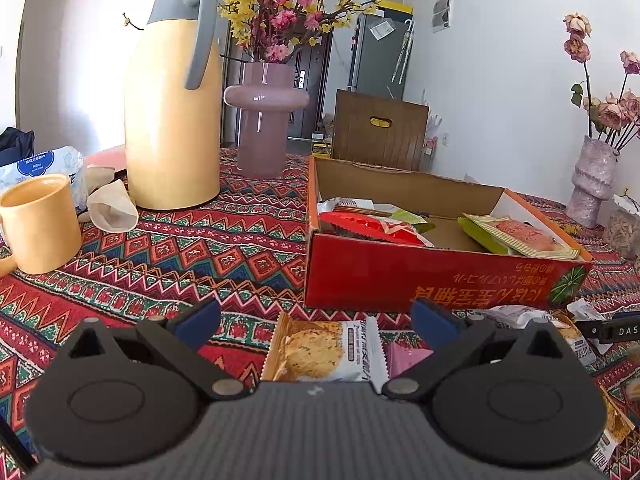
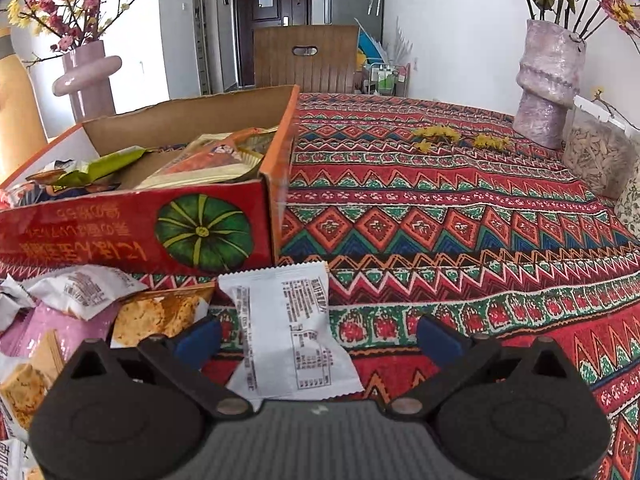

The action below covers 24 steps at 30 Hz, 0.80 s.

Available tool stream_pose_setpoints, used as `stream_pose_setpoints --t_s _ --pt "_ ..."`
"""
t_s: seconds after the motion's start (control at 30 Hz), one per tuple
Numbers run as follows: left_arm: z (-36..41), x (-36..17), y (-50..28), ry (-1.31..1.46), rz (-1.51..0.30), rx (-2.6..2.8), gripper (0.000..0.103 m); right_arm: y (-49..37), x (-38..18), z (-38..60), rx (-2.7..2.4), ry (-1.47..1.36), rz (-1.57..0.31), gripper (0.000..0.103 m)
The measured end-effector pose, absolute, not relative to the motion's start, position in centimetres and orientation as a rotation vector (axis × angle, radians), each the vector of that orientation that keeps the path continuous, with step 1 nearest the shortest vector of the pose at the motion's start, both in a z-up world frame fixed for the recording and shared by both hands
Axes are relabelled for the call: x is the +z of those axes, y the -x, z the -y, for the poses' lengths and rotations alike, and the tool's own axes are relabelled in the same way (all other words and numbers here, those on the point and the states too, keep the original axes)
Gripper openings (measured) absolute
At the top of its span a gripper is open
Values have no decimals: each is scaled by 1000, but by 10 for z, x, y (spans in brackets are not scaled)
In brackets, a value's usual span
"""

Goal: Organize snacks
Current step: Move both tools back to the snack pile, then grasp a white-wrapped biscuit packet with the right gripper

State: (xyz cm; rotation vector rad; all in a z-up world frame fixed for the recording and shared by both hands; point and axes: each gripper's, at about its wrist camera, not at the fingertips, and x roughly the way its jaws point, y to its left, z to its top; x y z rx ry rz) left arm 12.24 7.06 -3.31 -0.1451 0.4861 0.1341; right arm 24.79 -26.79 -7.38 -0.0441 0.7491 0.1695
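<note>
Item 1. Open red cardboard box with a green pumpkin printed on its near wall [image 1: 440, 276], standing on the patterned red woven cloth that covers the surface [image 2: 460, 240]. It already holds several packets: a red one toward its left end, green and pale ones toward its right. All places below are given from this box.

Item 2. Biscuit packet with an orange end and white wrapper [image 1: 320, 350], flat on the cloth just in front of the box's near wall, toward its left end. My left hand-held gripper [image 1: 316, 320] stands wide open over it, one blue pad on each side, neither touching. The packet's long axis runs crosswise, from pad to pad, so I judge the jaws would close on its short ends unless I turn my wrist.

Item 3. White packet lying printed back up [image 2: 288, 332], in front of the box's right near corner. My right hand-held gripper [image 2: 320, 338] is also spread wide, holding nothing; the packet sits left of centre between the pads, its long axis pointing away from me toward the box.

Item 4. Loose heap of further packets, pink, white and orange [image 2: 80, 320], in front of the box's near wall, between items 2 and 3.

Judgement: each packet is nearest its own hand; the box lies directly beyond both.
</note>
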Motion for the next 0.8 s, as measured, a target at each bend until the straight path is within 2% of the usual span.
stream_pose_setpoints --t_s 0.27,0.3,0.37,0.4,0.43,0.47,0.8 --pt "-72 -33 -123 149 -494 138 103 -246 -73 266 178 49 -753 103" --pt "-71 -33 -123 148 -494 136 103 -246 -72 267 189 43 -752 100" --pt "-71 -34 -124 147 -496 134 103 -244 -71 267 191 40 -737 84" --pt "-71 -34 -124 147 -498 134 103 -243 -69 267 197 37 -729 67" --pt "-71 -34 -124 147 -498 133 103 -241 -67 268 206 35 -723 46" --pt "-72 -34 -124 148 -497 132 103 -240 -65 269 220 29 -720 40" --pt "-71 -34 -124 147 -497 132 103 -198 -43 266 239 -22 -576 40"
